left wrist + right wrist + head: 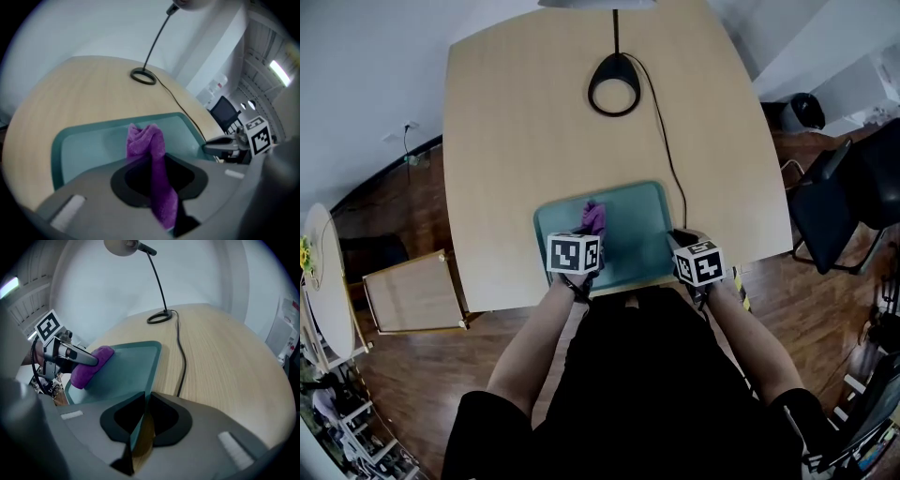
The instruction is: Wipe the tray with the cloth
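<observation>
Bunched purple cloth (593, 217) stands upright on the shallow rectangular teal tray (642, 234)

Black short-sleeved top (656, 375); grey left gripper (152, 174) and right gripper (140, 423), each bearing a black-and-white marker cube (574, 253)

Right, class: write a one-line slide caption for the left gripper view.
Left gripper shut on a purple cloth over the teal tray on a wooden table.

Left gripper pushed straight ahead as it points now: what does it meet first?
The left gripper would likely press its clamped cloth onto the tray floor, then the far rim; depth is unclear.
</observation>
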Demonstrator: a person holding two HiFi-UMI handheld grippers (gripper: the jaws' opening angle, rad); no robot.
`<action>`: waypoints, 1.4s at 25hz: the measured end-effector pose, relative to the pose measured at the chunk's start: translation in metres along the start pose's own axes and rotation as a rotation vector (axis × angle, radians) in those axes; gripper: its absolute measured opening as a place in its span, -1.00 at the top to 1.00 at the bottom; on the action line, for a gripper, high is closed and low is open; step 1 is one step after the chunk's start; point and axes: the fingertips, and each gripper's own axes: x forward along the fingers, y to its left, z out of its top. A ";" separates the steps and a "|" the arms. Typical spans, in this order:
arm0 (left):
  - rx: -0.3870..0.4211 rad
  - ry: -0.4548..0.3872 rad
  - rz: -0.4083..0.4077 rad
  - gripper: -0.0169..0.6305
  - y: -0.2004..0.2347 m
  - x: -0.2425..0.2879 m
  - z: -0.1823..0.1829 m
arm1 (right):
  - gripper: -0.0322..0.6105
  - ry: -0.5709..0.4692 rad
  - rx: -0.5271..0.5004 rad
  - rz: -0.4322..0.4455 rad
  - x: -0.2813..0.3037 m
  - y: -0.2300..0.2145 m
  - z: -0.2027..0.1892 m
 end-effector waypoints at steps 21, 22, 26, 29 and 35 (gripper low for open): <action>0.055 0.072 -0.330 0.62 -0.137 0.066 0.013 | 0.77 0.008 -0.017 0.039 -0.004 -0.005 -0.006; 0.028 0.049 -0.319 0.62 -0.126 0.057 0.013 | 0.77 0.009 -0.016 0.040 -0.004 -0.004 -0.005; -0.096 -0.085 -0.254 0.62 -0.067 0.003 0.015 | 0.77 0.009 -0.022 0.035 -0.002 -0.005 -0.002; -0.180 -0.175 -0.139 0.62 -0.006 -0.046 0.003 | 0.77 0.013 -0.017 0.025 -0.002 -0.007 -0.003; -0.120 -0.180 0.190 0.62 0.089 -0.109 -0.032 | 0.77 0.010 -0.006 0.007 -0.003 -0.011 -0.002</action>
